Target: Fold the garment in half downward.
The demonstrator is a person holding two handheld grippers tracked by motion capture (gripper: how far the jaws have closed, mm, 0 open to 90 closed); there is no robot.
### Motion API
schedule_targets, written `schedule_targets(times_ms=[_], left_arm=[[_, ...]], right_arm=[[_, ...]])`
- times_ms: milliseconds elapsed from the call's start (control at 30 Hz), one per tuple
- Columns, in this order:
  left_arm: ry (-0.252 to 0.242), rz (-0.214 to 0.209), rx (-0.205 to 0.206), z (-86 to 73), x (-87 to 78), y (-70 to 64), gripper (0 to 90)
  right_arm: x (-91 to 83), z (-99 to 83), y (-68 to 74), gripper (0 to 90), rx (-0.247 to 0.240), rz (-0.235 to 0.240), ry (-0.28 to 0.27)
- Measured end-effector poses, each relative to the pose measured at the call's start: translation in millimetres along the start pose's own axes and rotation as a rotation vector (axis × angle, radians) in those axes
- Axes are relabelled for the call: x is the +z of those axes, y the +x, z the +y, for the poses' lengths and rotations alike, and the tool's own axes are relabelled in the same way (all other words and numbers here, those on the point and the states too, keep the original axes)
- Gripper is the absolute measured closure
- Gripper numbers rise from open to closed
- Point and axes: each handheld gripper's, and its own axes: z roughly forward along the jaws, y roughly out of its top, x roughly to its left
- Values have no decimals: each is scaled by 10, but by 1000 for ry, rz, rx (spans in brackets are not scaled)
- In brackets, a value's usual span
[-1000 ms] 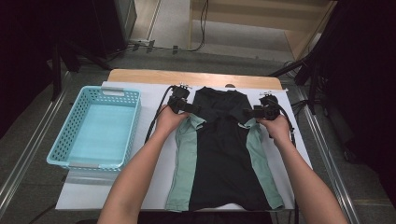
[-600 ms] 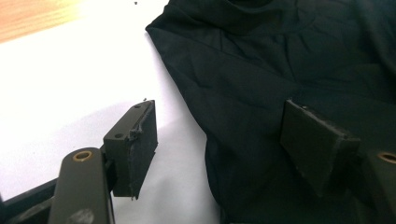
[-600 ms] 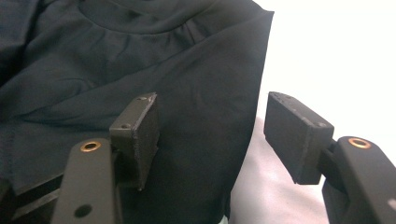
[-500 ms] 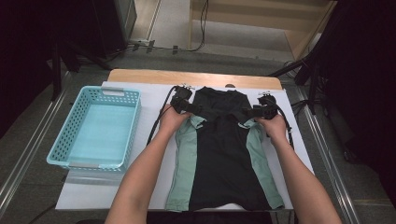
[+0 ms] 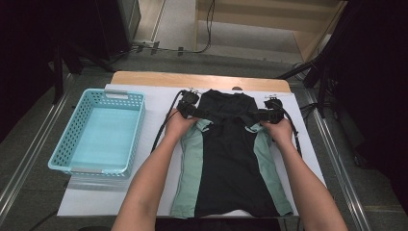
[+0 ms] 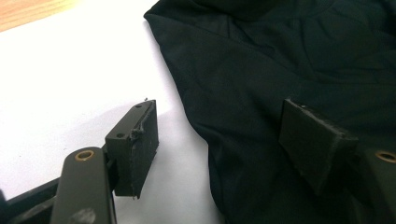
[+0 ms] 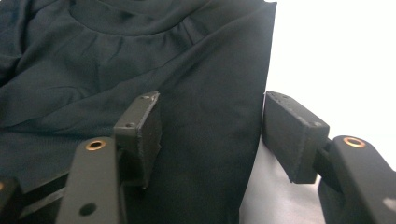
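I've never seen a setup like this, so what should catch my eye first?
A black shirt with mint-green sides lies flat in the middle of the white table. At its shoulders, the left claw and right claw stand open astride the fabric's edges. An empty light-blue basket sits to the left.

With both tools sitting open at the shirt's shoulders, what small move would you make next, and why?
Probably close both tools. The left tool and right tool each straddle an edge of the black shirt, jaws apart, one over fabric and one over the white table cover.
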Motion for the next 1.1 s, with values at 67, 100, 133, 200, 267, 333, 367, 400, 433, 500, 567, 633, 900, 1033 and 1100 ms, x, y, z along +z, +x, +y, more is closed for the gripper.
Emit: schedule_targets(times_ms=[67, 100, 133, 200, 267, 333, 367, 400, 433, 500, 567, 633, 900, 1033, 1100], left_arm=[[-1, 6, 1, 0, 2, -13, 323], [-1, 6, 1, 0, 2, -13, 340], [0, 16, 13, -2, 3, -37, 359], [0, 15, 21, -5, 3, -51, 403], [4, 6, 27, -5, -6, -67, 439], [6, -1, 14, -8, -12, -85, 513], [6, -1, 14, -8, -12, -85, 532], [4, -5, 10, -12, -13, -91, 532], [-2, -8, 8, -21, -14, -96, 557], [-15, -11, 9, -46, -19, -116, 632], [-16, -38, -6, -65, -28, -122, 697], [-15, -46, -16, -64, -28, -124, 733], [22, -14, -54, 42, -95, -134, 836], [-5, -15, -65, 69, -156, -126, 838], [-38, -18, -69, 101, -240, -110, 841]], right_arm=[[12, -1, 23, 403, -17, -10, -4], [13, -2, 37, 426, -20, -14, -2], [15, -3, 47, 447, -21, -11, -2], [22, -9, 71, 493, -16, -10, -8], [24, -9, 78, 517, -16, -8, -7], [22, -7, 111, 614, -15, 3, 5], [22, -5, 119, 640, -11, 7, 10], [22, -5, 119, 640, -11, 7, 10], [21, -4, 126, 663, 3, 12, 15], [13, 5, 144, 735, 23, 30, 38], [12, 12, 165, 760, 20, 26, 48], [11, 20, 175, 766, 17, 23, 53], [-86, 149, 242, 799, -24, -20, 61], [-157, 211, 258, 801, -26, -12, 38], [-220, 261, 301, 801, -39, -3, 15]])
